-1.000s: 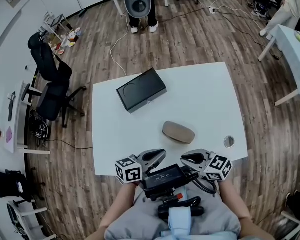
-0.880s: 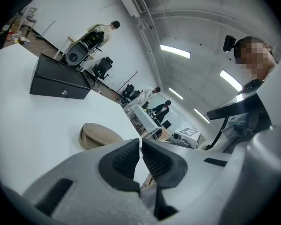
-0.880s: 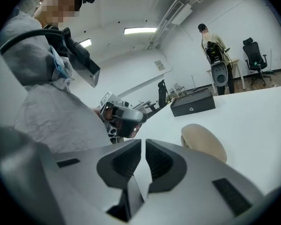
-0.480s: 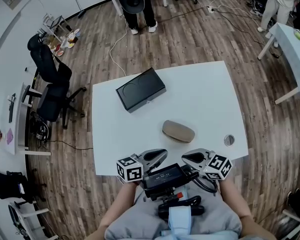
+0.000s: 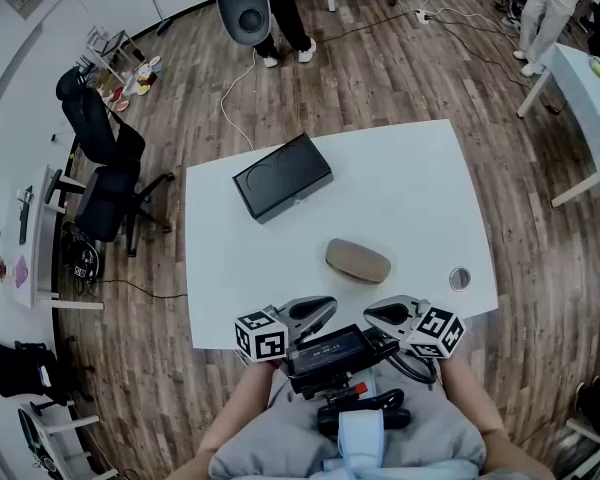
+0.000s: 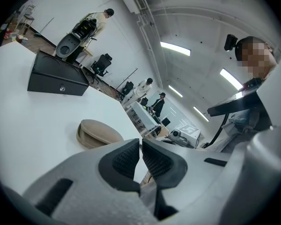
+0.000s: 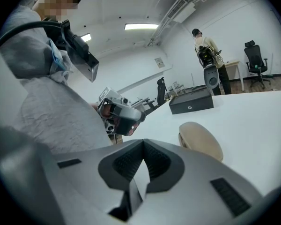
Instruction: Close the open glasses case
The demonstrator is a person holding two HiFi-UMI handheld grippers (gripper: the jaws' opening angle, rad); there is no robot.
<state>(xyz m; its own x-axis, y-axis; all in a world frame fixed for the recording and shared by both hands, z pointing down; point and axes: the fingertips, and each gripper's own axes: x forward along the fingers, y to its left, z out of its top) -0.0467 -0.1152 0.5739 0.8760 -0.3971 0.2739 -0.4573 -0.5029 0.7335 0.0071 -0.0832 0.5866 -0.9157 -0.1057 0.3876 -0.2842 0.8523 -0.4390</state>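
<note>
On the white tabletop (image 5: 410, 178) almost nothing differs from a second ago. The only clear change in the head view lies beyond it, where a person on the wooden floor (image 5: 248, 3) carrying a grey rounded device has shifted a little toward the left.

The black box (image 5: 282, 179) sits at the far left of the tabletop, in the same place and at the same angle as before. The tan glasses case (image 5: 357, 261) lies near the middle, nearer the person than the box and well apart from it, and has not moved. Both gripper views show its lid down on its base with only a seam between the halves, so it reads as already closed, and the task looks finished rather than pending.

The left hand-held gripper (image 5: 322, 308) and the right hand-held gripper (image 5: 374, 314) hover at the near edge of the tabletop, well short of the case and touching nothing. Each has its jaws drawn together, pads all but meeting, with nothing held between them. That fits a resting pose after the job.
</note>
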